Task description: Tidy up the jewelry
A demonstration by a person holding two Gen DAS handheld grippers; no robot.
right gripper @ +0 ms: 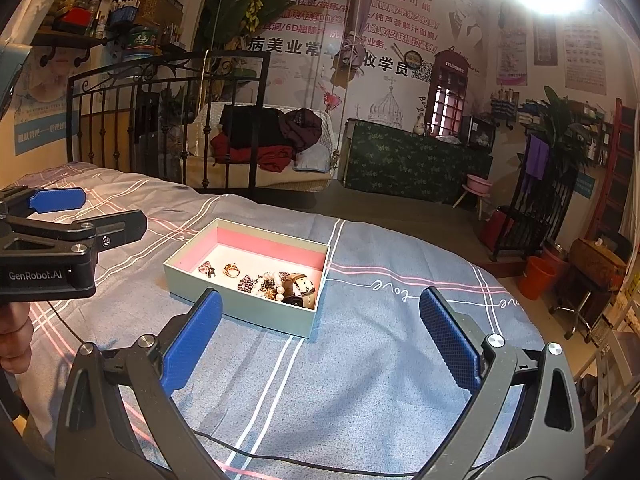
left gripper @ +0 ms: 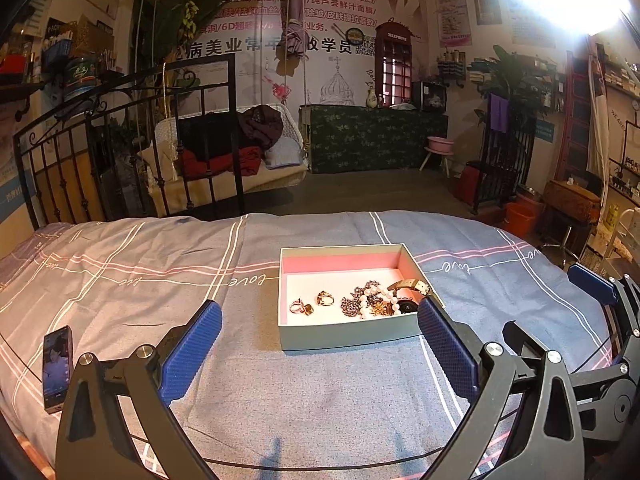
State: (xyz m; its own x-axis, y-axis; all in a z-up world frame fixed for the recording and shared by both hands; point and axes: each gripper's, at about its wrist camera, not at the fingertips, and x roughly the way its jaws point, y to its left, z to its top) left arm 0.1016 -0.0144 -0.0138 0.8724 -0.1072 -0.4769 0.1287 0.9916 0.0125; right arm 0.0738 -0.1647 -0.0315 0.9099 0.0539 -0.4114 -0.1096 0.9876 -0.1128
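From your left wrist camera, the left gripper [left gripper: 318, 354] hangs above the bedspread [left gripper: 120, 280] with its jaws spread wide and nothing between them. Just ahead sits a shallow box [left gripper: 344, 336] with pink inner walls; inside lie two rings [left gripper: 301, 307] at the left, a third ring [left gripper: 325, 298] beside them, then a tangle of pearl beads [left gripper: 370, 300] and chain, and a watch [left gripper: 412, 286] in the right corner. A phone [left gripper: 58, 368] lies near the bed's left edge, and your right gripper [left gripper: 592, 280] shows at far right. From the right wrist camera, the right gripper [right gripper: 320, 344] also has its jaws spread and empty, over bare cloth with open room to the right of the box [right gripper: 240, 300], which lies ahead and left. The left gripper [right gripper: 60, 200] hovers left of it.
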